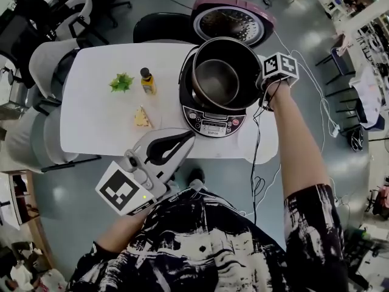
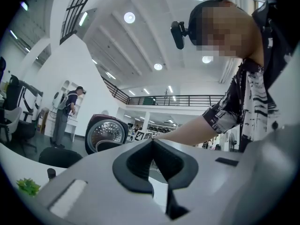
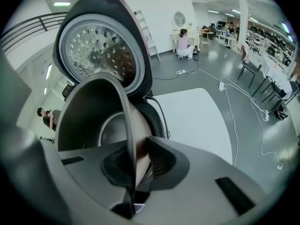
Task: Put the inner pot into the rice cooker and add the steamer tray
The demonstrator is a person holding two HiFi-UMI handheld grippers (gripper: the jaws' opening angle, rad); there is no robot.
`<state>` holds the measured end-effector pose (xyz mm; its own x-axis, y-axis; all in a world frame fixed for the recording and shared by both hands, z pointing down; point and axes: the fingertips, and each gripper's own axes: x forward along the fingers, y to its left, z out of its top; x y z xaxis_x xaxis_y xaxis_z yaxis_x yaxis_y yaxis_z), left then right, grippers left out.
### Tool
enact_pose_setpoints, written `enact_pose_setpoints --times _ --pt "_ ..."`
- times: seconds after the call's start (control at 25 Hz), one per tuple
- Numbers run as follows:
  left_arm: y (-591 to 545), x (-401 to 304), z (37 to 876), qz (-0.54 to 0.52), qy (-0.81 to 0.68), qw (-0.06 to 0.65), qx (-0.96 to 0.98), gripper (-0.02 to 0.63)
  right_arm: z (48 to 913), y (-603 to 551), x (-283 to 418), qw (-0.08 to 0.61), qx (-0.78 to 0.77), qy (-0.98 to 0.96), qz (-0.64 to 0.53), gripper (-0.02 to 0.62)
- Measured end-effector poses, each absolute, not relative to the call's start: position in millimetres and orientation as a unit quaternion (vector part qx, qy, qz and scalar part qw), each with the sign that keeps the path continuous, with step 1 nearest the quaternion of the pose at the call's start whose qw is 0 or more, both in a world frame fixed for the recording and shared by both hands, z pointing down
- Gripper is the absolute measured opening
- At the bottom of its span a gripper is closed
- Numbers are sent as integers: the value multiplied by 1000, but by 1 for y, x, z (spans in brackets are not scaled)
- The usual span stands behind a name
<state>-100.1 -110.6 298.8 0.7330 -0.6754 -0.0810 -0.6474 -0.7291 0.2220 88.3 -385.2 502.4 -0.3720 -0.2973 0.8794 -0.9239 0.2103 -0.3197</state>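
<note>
The rice cooker (image 1: pixel 209 123) stands on the white table (image 1: pixel 97 120) with its lid (image 1: pixel 234 18) swung open at the back. My right gripper (image 1: pixel 262 83) is shut on the right rim of the dark metal inner pot (image 1: pixel 225 72), which hangs over the cooker's opening. In the right gripper view the pot (image 3: pixel 89 116) tilts, its rim wall pinched in the right gripper (image 3: pixel 136 149), with the perforated lid (image 3: pixel 101 50) behind. My left gripper (image 1: pixel 182 140) is shut and empty at the table's front edge, left of the cooker; the left gripper (image 2: pixel 151 142) shows its jaws together.
A green sprig (image 1: pixel 121 82), a small bottle (image 1: pixel 147 81) and a yellow wedge (image 1: pixel 141 117) lie left of the cooker. Chairs (image 1: pixel 51 59) ring the table's left and back. Cables (image 1: pixel 260 163) trail on the floor at right.
</note>
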Motion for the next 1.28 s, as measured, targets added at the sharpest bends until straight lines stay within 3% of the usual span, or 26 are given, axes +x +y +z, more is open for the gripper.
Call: enact_pose_setpoints --times 1.28 --pt "-124 -156 323 -90 -384 118 911 5 554 -401 71 536 457 -644 299 8"
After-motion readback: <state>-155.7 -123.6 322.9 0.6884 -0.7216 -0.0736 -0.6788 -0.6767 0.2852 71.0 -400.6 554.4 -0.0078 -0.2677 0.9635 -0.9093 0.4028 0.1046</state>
